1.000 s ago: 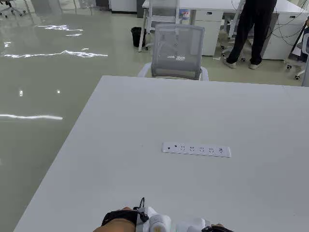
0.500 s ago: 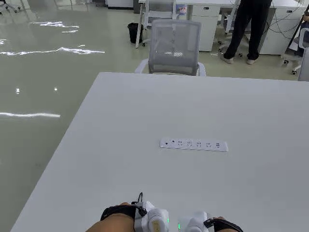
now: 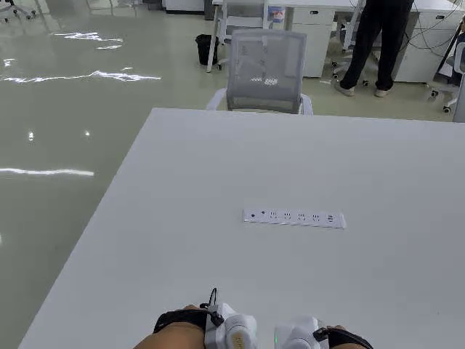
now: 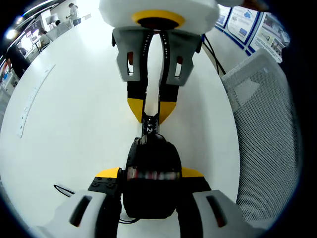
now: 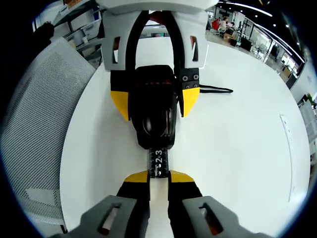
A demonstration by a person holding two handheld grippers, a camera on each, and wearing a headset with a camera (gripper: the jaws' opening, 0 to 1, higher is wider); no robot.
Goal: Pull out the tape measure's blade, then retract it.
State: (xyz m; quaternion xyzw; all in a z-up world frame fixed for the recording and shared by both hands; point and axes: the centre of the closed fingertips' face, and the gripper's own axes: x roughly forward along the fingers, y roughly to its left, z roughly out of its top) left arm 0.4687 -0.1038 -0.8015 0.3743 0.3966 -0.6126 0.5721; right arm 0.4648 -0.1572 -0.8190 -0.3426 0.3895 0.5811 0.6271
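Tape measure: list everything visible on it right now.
The tape measure has a rounded, glossy black case, plastic by the look, clamped at its sides between the yellow-tipped jaws of the left gripper. A thin black cord trails from it. A short stretch of blade is out, dark with white numerals 2 and 3, its end pinched by the right gripper. It sits over the white table; contact with the table is unclear.

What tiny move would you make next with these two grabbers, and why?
Probably ease the right gripper straight away from the left gripper. The left grips the tape measure, the right pinches its blade, and just a short stretch of blade shows between them, so the pull-out looks barely begun.
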